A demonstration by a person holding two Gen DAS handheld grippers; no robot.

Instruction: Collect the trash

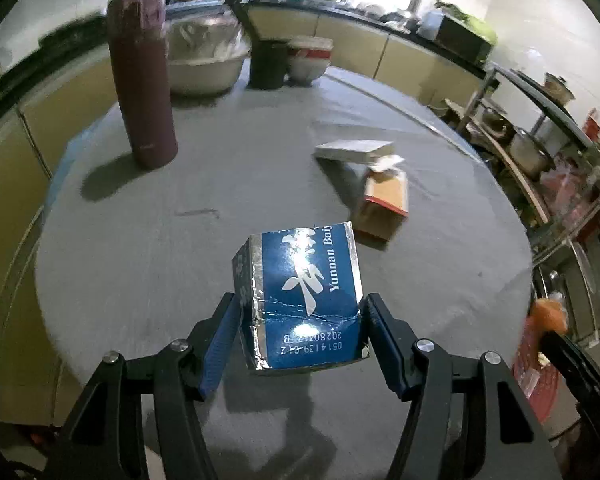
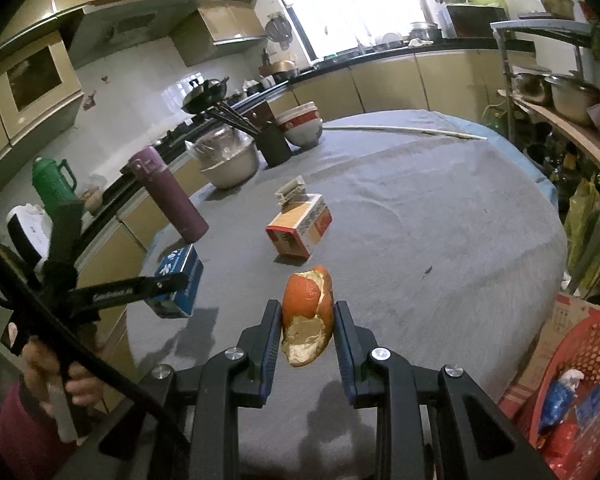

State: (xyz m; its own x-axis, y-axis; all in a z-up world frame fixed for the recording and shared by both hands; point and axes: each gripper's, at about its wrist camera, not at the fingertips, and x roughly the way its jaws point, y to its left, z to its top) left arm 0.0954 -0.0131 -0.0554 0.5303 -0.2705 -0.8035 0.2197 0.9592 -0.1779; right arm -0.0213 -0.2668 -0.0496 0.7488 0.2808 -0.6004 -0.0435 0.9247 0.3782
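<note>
Trash held in both tools, lifted clear of the table [image 2: 440, 216]; carry-to-bin step judged in hand.

Blue carton [image 1: 300, 300] is gripped across its lower end by the left tool [image 1: 300, 320], shadow cast on the cloth beneath. Orange peel [image 2: 308, 316] is pinched between the pads of the right tool [image 2: 308, 320], also raised. Red basket [image 2: 580, 380], low at the right beside the table, already holds wrappers; it is judged the drop point. Next move calls for both loads to be swung over it and released. Orange-and-white box [image 2: 300, 228] and flat pack [image 2: 290, 190] remain uncollected mid-table.
</note>
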